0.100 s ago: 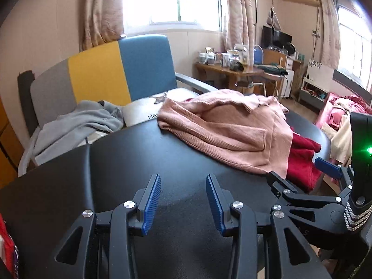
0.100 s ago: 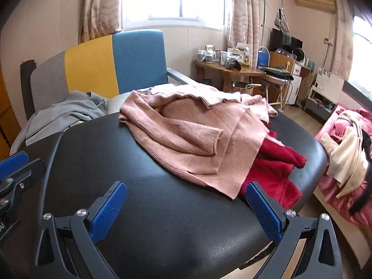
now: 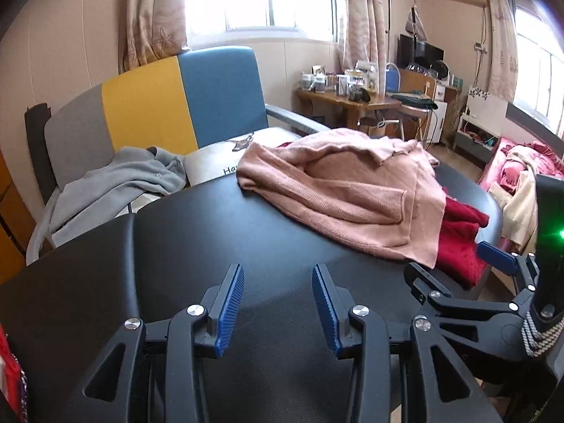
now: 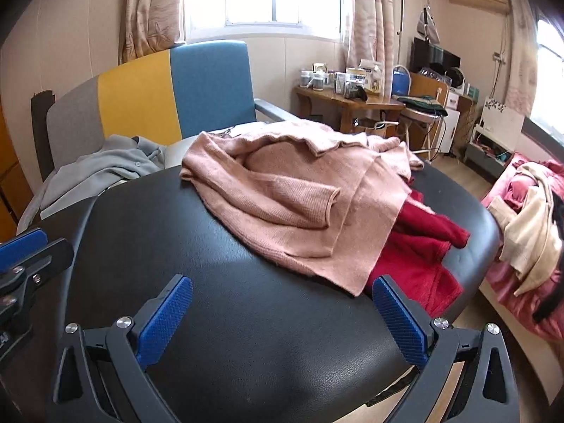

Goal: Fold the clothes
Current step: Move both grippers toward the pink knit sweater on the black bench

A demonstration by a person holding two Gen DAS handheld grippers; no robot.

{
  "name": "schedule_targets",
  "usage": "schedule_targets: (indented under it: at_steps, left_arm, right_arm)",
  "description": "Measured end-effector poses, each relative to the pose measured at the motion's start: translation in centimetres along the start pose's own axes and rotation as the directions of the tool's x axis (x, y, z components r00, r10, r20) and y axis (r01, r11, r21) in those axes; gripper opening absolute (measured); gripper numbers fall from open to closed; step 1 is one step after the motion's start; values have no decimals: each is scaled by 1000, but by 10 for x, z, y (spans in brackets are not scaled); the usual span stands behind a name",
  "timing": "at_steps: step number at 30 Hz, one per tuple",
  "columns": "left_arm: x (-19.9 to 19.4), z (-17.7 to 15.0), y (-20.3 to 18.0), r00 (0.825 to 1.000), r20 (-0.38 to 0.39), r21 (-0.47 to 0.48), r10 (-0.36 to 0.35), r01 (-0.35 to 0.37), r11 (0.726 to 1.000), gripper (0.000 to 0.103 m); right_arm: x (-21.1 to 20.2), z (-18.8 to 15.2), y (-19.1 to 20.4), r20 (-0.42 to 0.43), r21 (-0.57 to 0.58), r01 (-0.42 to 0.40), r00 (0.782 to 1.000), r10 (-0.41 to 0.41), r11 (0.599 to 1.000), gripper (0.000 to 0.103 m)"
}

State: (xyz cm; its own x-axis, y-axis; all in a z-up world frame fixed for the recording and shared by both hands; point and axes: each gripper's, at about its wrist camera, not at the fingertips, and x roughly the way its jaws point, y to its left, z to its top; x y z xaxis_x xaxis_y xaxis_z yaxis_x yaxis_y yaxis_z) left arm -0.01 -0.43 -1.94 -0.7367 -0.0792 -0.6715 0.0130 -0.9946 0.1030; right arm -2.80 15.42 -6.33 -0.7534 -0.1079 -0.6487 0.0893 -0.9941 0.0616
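Note:
A pink knit sweater (image 3: 356,190) (image 4: 299,190) lies crumpled on the far right part of the black padded table (image 3: 218,239) (image 4: 246,282). It partly covers a dark red garment (image 3: 458,243) (image 4: 419,246) near the table's right edge. My left gripper (image 3: 278,303) hovers over bare table in front of the sweater, open with a narrow gap and nothing between its blue pads. My right gripper (image 4: 282,313) is wide open, its right pad close to the sweater's near hem, touching nothing. The right gripper's body also shows at the right of the left wrist view.
A grey, yellow and blue chair (image 3: 169,105) stands behind the table with a grey garment (image 3: 116,187) and a white cushion on its seat. A bed with pink and cream cloth (image 4: 528,218) is at the right. A cluttered wooden desk (image 4: 352,102) stands by the window.

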Motion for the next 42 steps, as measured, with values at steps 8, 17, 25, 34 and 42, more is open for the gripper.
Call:
schedule_targets:
  at_steps: [8,17,25,34,42]
  left_arm:
    - [46,-38,8,993,-91,-97,-79,70,993,43]
    - [104,-81,47,974,-220,-154,-53,18,988,44]
    - [112,-100,75,974,-132,-271,-182,142,952,61]
    - [104,-113,72,979,-89,-254,-183,155,955,62]
    - [109,-99,58,984,-103,-185,-144,123,975,71]
  right_arm:
    - [2,-7,-7,25,-50,-37,999,38,998,103]
    - [67,32,-49,-34,131,-273,959,280,953,67]
    - [133,97,-88,-15,217,-373,923,385,902,64]
    - [225,147,-135,105,528,-452,875,473,719,64]
    - [271,171,-132,193,597,-524,829,525,608,73]
